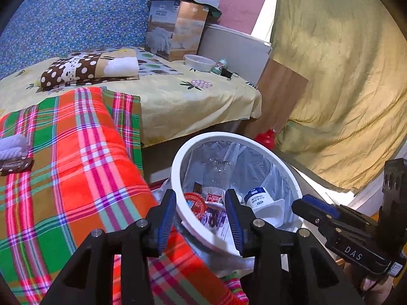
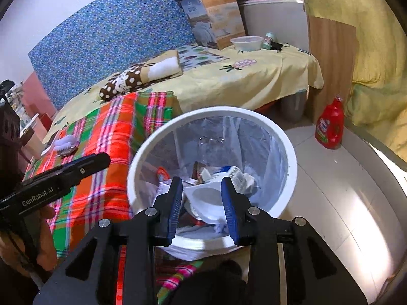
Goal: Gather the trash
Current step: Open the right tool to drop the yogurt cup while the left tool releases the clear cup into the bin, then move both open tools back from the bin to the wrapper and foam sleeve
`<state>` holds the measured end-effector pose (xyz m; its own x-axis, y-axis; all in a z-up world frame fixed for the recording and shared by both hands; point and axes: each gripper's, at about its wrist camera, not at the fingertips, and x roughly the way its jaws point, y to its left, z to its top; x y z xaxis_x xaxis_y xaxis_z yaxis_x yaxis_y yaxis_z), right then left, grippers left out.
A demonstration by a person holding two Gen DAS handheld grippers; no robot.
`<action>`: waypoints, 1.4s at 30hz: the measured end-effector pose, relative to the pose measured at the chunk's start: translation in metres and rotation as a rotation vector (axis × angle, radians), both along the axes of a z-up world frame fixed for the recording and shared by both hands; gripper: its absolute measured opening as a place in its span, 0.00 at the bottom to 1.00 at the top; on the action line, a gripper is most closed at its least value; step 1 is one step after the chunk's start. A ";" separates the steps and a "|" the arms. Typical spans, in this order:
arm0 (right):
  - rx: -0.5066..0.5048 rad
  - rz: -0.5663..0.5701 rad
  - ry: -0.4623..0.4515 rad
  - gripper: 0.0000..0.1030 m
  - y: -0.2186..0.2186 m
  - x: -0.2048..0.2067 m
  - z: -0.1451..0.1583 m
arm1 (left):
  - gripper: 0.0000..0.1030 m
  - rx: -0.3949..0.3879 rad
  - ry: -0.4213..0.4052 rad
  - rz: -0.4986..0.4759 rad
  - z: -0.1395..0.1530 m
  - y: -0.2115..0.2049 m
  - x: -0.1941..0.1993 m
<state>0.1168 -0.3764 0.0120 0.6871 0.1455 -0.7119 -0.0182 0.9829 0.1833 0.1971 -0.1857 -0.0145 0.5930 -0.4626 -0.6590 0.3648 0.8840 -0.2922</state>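
Observation:
A white round trash bin (image 1: 175, 175) with a clear liner stands on the floor beside the bed; it also shows in the right wrist view (image 2: 290, 157). Inside lie several pieces of trash: a red round lid (image 1: 194, 202), a white bottle with a blue label (image 1: 259, 197), a white tray (image 2: 206, 198) and wrappers. My left gripper (image 1: 201, 218) is open and empty, its fingers straddling the bin's near rim. My right gripper (image 2: 202, 206) is open and empty above the bin's near side; it also shows in the left wrist view (image 1: 318, 209).
A bed with a plaid blanket (image 1: 76, 167) and yellow sheet (image 2: 254, 81) is left of the bin. On its far end sit a clear bowl (image 2: 246, 42), a small jar (image 2: 269, 40) and a cardboard box (image 2: 216, 17). A red detergent bottle (image 2: 329, 127) stands on the floor.

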 end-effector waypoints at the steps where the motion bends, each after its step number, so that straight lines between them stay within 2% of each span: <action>1: 0.000 0.005 -0.003 0.33 0.002 -0.001 0.001 | 0.39 0.000 0.000 0.003 0.001 0.002 -0.002; 12: 0.000 0.095 -0.044 0.33 0.037 -0.015 0.017 | 0.38 -0.021 0.001 0.066 0.011 0.043 -0.033; 23: -0.009 0.199 -0.072 0.33 0.074 -0.024 0.027 | 0.38 -0.026 -0.034 0.144 0.025 0.088 -0.066; 34: -0.008 0.320 -0.085 0.33 0.115 -0.025 0.031 | 0.38 -0.018 -0.048 0.247 0.029 0.135 -0.086; 42: -0.011 0.398 -0.083 0.33 0.142 -0.018 0.032 | 0.38 0.000 -0.049 0.326 0.029 0.169 -0.085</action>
<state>0.0987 -0.2348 0.0438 0.6336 0.4042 -0.6597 -0.4118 0.8980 0.1547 0.1124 -0.0165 0.0147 0.7408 -0.2431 -0.6262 0.0760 0.9566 -0.2815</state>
